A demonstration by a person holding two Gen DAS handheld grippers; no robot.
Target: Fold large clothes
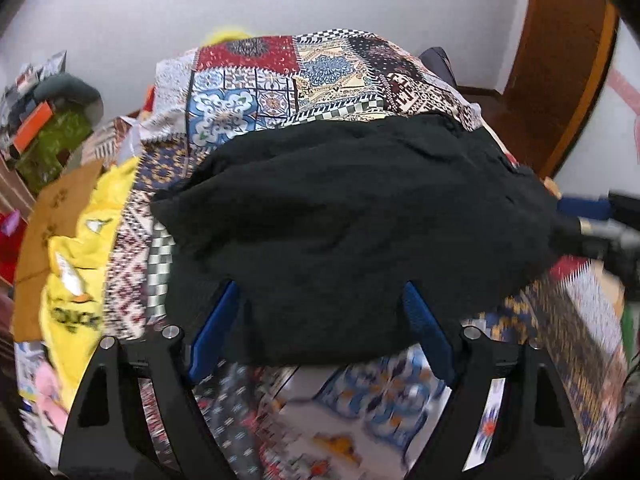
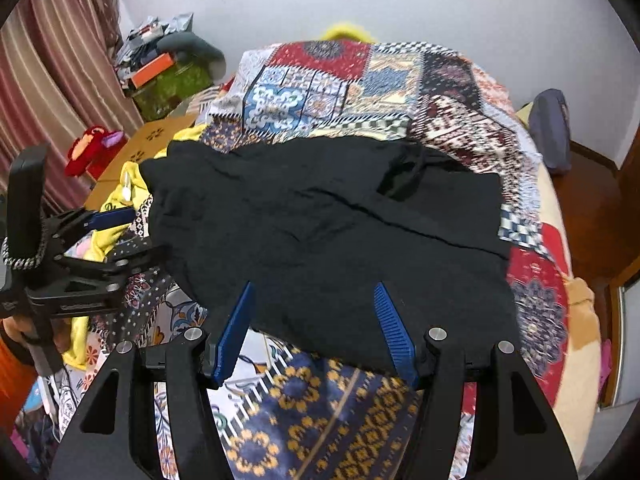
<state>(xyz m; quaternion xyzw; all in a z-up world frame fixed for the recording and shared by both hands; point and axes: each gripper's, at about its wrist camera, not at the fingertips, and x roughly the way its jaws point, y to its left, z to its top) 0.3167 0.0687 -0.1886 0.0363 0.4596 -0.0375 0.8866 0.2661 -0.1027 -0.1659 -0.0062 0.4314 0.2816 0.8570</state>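
A large black garment [image 1: 344,216] lies spread, partly folded, on a bed covered with a patchwork sheet [image 1: 256,80]. It also shows in the right wrist view [image 2: 328,224] on the same sheet [image 2: 344,84]. My left gripper [image 1: 320,300] is open, its blue fingers straddling the garment's near edge. My right gripper [image 2: 316,296] is open too, fingers on either side of the near hem. The left gripper [image 2: 116,236] shows at the garment's left edge in the right wrist view. The right gripper shows blurred at the right edge in the left wrist view [image 1: 600,232].
Yellow clothes [image 1: 80,264] and a brown cardboard sheet [image 1: 52,216] lie left of the garment. A cluttered green-covered stand [image 2: 172,80] is at the back left, striped curtains [image 2: 52,64] beyond. A dark bag [image 2: 552,132] sits at the bed's far right. A wooden door [image 1: 560,72] stands right.
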